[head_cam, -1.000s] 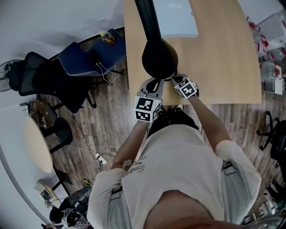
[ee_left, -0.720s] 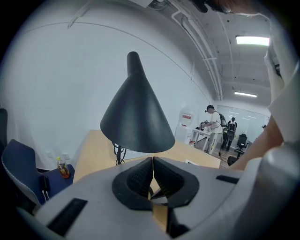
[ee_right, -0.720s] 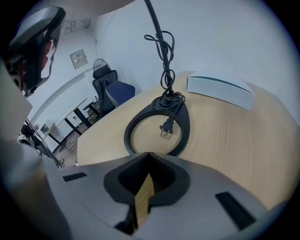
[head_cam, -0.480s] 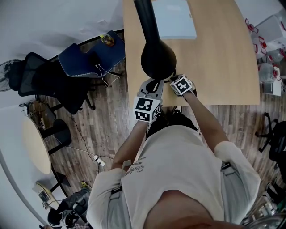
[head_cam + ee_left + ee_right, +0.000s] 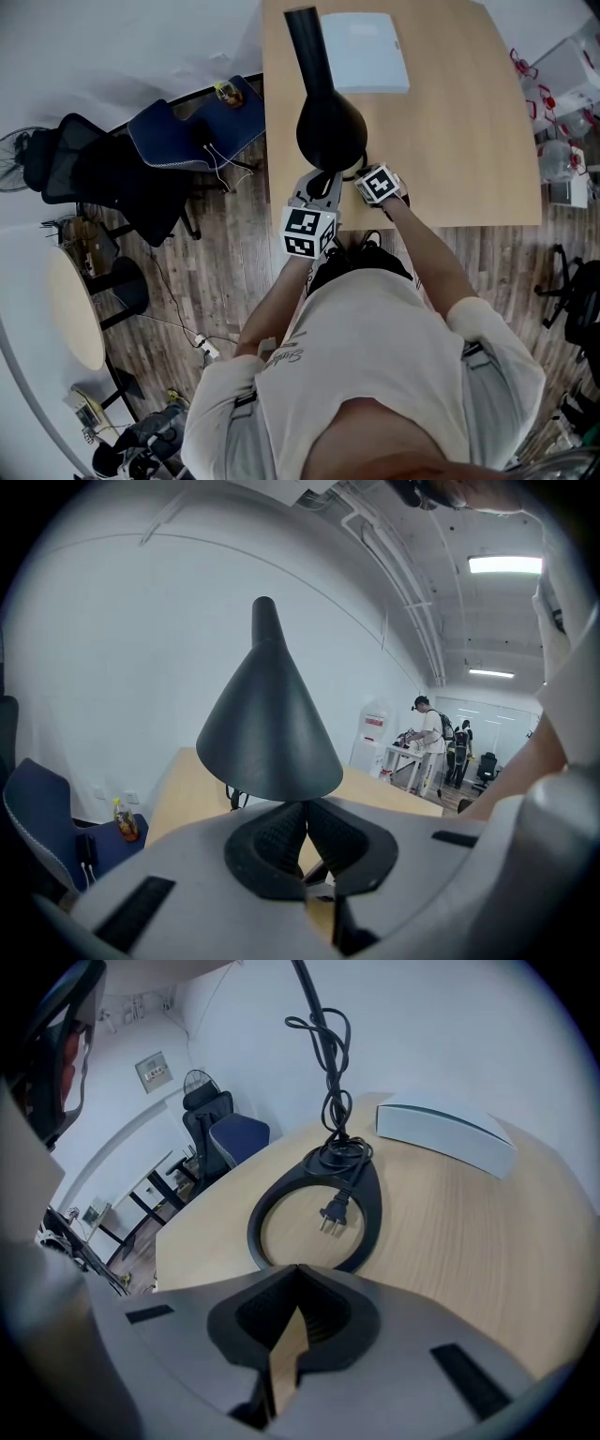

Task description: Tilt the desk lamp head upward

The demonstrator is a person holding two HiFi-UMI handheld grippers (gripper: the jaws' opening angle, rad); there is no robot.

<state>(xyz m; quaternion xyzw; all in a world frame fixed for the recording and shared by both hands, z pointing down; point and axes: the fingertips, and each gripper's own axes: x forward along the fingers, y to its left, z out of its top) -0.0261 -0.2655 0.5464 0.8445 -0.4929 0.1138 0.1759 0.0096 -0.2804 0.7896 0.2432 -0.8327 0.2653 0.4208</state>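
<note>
The black cone-shaped lamp head [image 5: 330,131] sits upper centre above the pale wooden worktop [image 5: 459,122]. The left gripper [image 5: 323,178], jaws pressed together under its rim, should push upward gently. The right gripper [image 5: 361,174], jaws together and empty, is alongside.

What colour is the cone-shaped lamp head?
Dark grey cone-shaped lamp head; clearest in left gripper view.

The right gripper [image 5: 367,180] has slid a little sideways, closer to the left gripper [image 5: 323,178] and its fingers [image 5: 333,187]. Just past the fingers, the lamp head [image 5: 330,131] looks a bit smaller. The top end of its neck [image 5: 302,28] now shows.
</note>
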